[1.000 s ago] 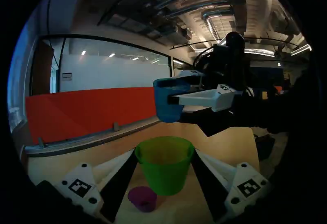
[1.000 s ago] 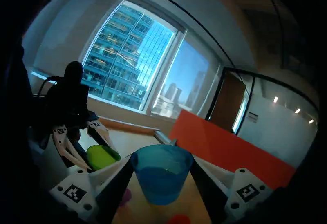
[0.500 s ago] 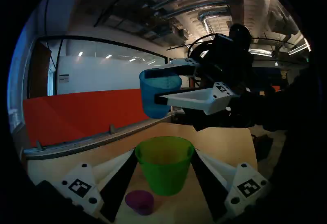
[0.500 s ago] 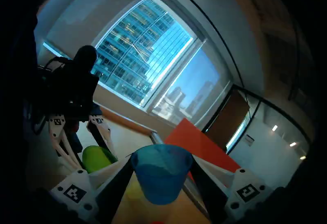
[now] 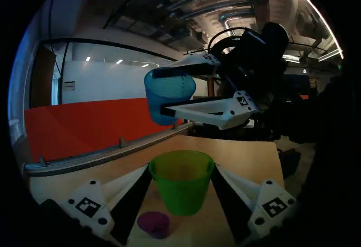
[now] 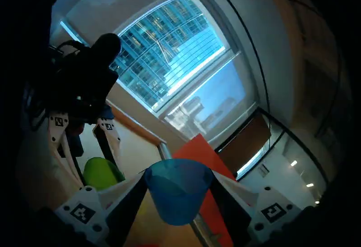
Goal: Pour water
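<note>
While the left gripper (image 5: 181,171) clamps the green cup (image 5: 182,195) upright above the table (image 5: 252,154), the right gripper (image 6: 178,178) grips the blue cup (image 5: 168,97) higher up, its axis leaning slightly and its mouth upward. Purple cup (image 5: 154,223) rests on the table.

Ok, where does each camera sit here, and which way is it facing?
Left gripper view: rides the left tongs, seen clamping the green cup; faces over the table toward the orange wall.
Right gripper view: rides the right tongs, seen clamping the blue cup; tilted up toward the window.
Shared: both cups, both tongs.
</note>
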